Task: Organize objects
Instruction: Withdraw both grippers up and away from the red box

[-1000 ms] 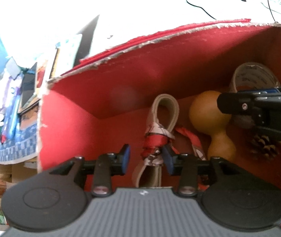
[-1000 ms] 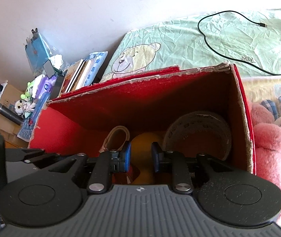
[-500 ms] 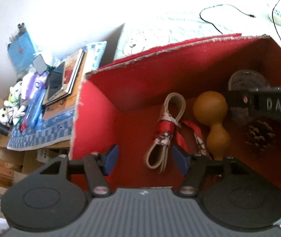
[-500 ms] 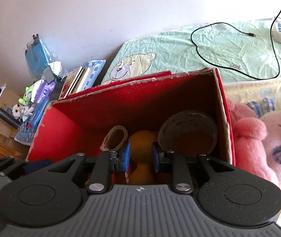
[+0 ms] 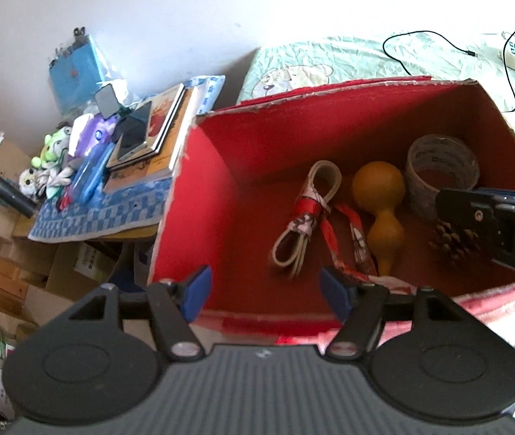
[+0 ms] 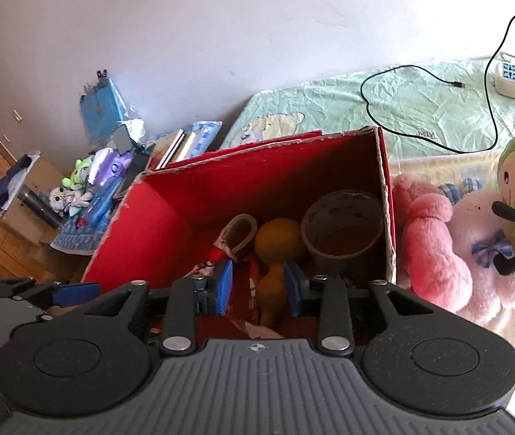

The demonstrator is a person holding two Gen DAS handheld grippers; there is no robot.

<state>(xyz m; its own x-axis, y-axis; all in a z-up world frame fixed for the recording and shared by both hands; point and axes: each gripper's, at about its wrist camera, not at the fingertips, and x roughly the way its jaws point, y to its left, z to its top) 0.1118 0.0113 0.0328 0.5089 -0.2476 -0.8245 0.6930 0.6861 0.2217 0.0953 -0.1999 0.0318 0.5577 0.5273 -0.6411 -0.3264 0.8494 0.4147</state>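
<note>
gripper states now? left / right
Left gripper: open, empty, above the red box.
Right gripper: open, nothing gripped; gourd lies below it.

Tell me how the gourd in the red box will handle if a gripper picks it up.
The gourd looks hard and smooth, so it is probably stiff and may slip between pads. Its round bulbs and narrow waist suggest it would roll if nudged. It is likely light for its size, if it is dried.

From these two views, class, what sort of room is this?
Probably a bedroom: a bed sheet with a bear print, plush toys beside the red box, and a cluttered side table.
</note>
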